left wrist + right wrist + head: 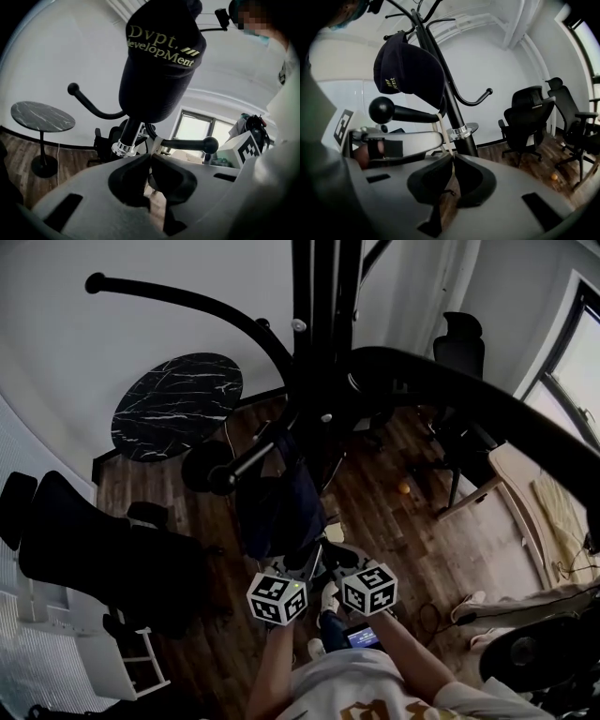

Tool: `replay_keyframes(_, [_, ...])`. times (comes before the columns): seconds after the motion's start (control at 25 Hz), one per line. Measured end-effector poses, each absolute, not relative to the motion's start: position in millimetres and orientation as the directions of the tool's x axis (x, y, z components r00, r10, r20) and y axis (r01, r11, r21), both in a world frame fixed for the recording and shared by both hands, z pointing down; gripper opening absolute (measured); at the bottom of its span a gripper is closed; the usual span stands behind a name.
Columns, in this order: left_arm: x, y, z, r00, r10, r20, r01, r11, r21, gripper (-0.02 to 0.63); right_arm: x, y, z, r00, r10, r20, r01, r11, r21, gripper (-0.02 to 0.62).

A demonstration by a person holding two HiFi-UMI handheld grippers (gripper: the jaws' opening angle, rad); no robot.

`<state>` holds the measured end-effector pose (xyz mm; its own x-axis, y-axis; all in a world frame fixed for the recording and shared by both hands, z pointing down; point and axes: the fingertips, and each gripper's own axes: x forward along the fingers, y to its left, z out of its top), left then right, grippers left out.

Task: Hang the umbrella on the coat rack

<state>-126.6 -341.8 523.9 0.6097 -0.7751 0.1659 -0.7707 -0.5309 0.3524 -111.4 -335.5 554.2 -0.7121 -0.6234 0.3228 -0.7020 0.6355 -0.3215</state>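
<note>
The left gripper [150,158] and right gripper [453,158] both pinched the umbrella's thin cream strap [444,133] just beneath a ball-tipped arm [412,114] of the coat rack [451,105]. The umbrella's body was out of sight. The strap looked limp and light, best held by its loop.

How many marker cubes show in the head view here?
2. The left cube and the right cube sit close together, side by side, at the picture's bottom centre. Both show in full, and nothing suggests a hidden third.
</note>
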Motion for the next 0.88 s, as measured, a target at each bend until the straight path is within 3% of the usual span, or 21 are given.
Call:
replay_keyframes(0.2, [-125.3,-341.8,519.2,0.562,-0.794,0.231,-0.827,-0.532,0.183,0.021,-101.1,-335.0,548.9,-0.689,-0.646,0.329,-0.724,0.639,-0.26,0.017])
replay_keyframes(0.48, [-129.2,-324.5,498.7,0.506,-0.842,0.187,-0.862,-0.499,0.085,0.026,-70.7,-309.1,543.9,-0.653,-0.682,0.33,-0.756,0.61,-0.237,0.017])
replay_keyframes(0.88, [-132.4,-274.9,494.8,0.479,-0.859,0.181,-0.878,-0.47,0.093,0.021,-41.7,-264.8,523.7,-0.629,-0.727,0.276,-0.777,0.575,-0.257,0.012])
